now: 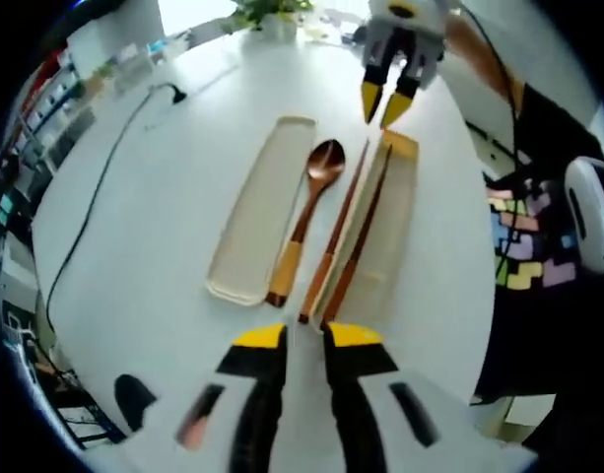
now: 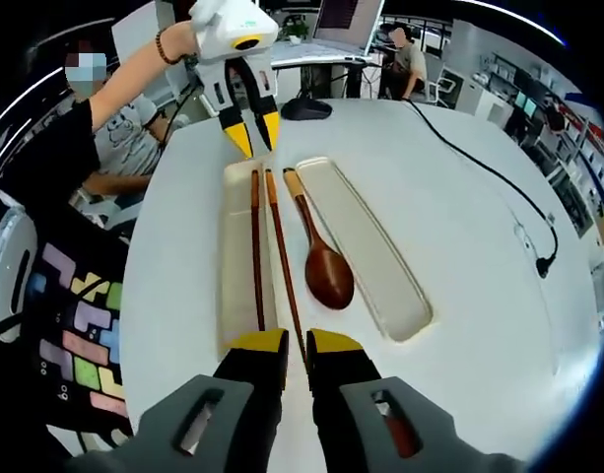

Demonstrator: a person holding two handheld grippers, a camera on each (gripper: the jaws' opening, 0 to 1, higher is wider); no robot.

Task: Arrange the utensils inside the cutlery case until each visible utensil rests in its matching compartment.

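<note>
A tan cutlery case (image 1: 395, 232) (image 2: 238, 286) lies lengthwise on the white table. One brown chopstick (image 1: 367, 222) (image 2: 255, 246) rests in it. The second chopstick (image 1: 335, 232) (image 2: 282, 256) runs along its inner edge. A wooden spoon (image 1: 324, 163) (image 2: 327, 276) lies on the table between the case and a cream tray (image 1: 254, 212) (image 2: 370, 251). My left gripper (image 1: 306, 337) (image 2: 256, 138) hovers just past the chopsticks' thick ends, with a narrow gap between its jaws and nothing in them. My right gripper (image 2: 298, 343) (image 1: 382, 110) hangs over the opposite end, also slightly open and holding nothing.
A black cable (image 1: 95, 197) (image 2: 489, 177) snakes across the table on the tray's side. A black mouse (image 2: 306, 108) and a potted plant (image 1: 272, 15) sit near the table's edges. The person (image 2: 75, 148) sits beside the case side.
</note>
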